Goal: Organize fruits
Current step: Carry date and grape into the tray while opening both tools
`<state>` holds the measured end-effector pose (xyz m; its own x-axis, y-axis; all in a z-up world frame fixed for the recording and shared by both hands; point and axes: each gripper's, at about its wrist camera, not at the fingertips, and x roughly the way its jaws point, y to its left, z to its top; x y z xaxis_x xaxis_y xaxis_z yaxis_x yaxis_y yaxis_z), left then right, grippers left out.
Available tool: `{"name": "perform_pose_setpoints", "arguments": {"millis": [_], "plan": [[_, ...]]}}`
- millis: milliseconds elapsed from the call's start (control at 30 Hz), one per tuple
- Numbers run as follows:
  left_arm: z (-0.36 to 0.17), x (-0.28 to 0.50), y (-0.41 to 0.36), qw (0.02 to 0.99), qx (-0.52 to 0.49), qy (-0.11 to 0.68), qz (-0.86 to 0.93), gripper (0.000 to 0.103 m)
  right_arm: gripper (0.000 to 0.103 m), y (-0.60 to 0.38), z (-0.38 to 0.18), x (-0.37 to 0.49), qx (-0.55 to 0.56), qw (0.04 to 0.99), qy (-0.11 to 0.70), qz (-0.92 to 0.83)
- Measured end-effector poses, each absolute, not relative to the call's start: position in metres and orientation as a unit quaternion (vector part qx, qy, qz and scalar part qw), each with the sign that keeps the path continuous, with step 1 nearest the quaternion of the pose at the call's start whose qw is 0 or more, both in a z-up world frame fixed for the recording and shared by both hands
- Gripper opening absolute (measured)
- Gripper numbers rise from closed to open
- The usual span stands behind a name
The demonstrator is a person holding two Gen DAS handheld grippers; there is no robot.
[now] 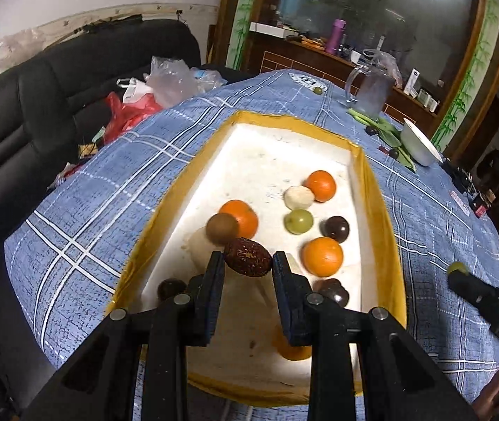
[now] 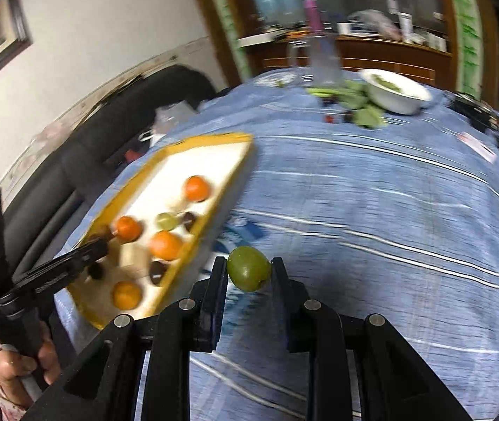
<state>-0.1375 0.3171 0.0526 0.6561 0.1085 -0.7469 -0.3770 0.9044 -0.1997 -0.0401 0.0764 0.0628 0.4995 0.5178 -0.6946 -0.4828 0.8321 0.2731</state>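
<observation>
Left wrist view is showing the left gripper (image 1: 248, 263) pinching a dark reddish-brown oval fruit (image 1: 247, 257) between its two fingertips, hanging over the near part of a white foam tray (image 1: 253, 161) with a yellow rim. Beyond the jaws, inside the tray, a brown kiwi-like fruit (image 1: 222, 228) is sitting just ahead and to the left, touching an orange (image 1: 243, 216) behind it. Ahead and to the right another orange (image 1: 322, 256) is lying, with a green grape (image 1: 298, 221), a pale round fruit (image 1: 298, 198), a third orange (image 1: 321, 186) and a dark plum (image 1: 336, 228) farther on. A further dark fruit (image 1: 333, 291) is resting just right of the right finger.

In the right wrist view the right gripper (image 2: 248, 273) is clamping a green grape-like fruit (image 2: 248, 268) between its fingertips, above the blue checked tablecloth (image 2: 372, 210), with the tray lying off to the left of the jaws. Far ahead a white bowl (image 2: 395, 91) is standing among green leaves (image 2: 363, 107). This view is blurred.
</observation>
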Motion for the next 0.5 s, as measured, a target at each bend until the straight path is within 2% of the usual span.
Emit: {"name": "perform_pose_setpoints", "arguments": {"millis": [300,433,500], "plan": [[0.046,-0.14,0.327,0.892,-0.185,0.391,0.136,0.028,0.027,0.144,0.053,-0.06,-0.026,0.847,0.412,0.334],[0.049,-0.144,0.332,0.894,-0.199,0.38,0.131,0.051,0.029,0.158,0.053,-0.066,-0.061,0.858,0.396,0.323],[0.051,-0.146,0.335,0.894,-0.206,0.376,0.13,0.052,0.029,0.161,0.053,-0.069,-0.068,0.86,0.39,0.321]]}}
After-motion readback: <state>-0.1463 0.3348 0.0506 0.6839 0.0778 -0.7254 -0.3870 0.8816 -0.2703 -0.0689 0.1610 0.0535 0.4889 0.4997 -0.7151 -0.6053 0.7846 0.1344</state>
